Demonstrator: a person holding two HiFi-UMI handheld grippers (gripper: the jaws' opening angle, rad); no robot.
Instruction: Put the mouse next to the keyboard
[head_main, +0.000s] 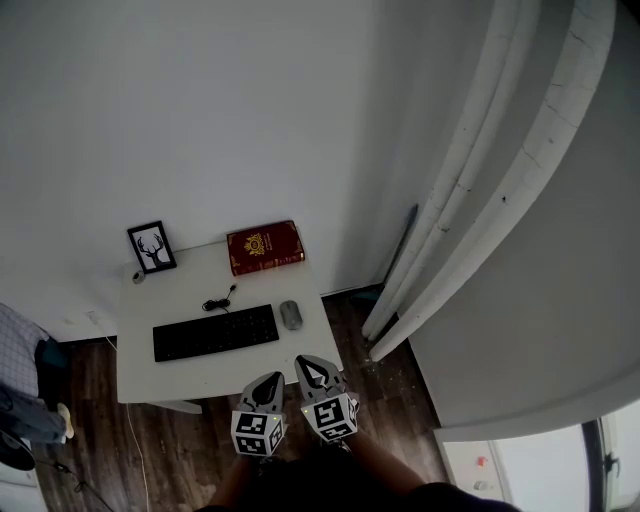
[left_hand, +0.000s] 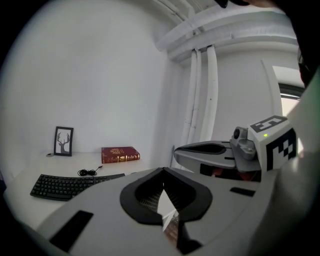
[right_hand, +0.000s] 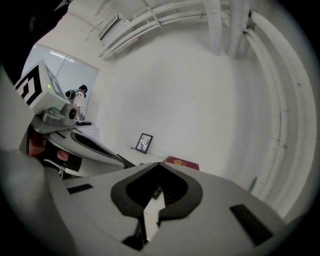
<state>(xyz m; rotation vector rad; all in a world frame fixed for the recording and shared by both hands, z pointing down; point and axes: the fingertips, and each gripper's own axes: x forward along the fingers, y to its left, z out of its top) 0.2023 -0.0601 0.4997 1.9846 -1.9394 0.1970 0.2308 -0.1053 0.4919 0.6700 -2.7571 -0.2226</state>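
Grey mouse lies beside the keyboard, ahead of the right hand-held gripper, closed and empty.

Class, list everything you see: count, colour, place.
Rectangular white table: 1, white, against the wall.
Flat black keyboard: 1, black, middle of table.
Small grey oval mouse: 1, grey, right of keyboard.
Red hardback book: 1, red, table's back edge.
Black-framed deer picture: 1, black, back left corner.
Coiled black cable: 1, black, behind keyboard.
Long white curtain: 1, white, right of table.
Left gripper: 1, grey, near edge, shut.
Right gripper: 1, grey, near edge, shut.
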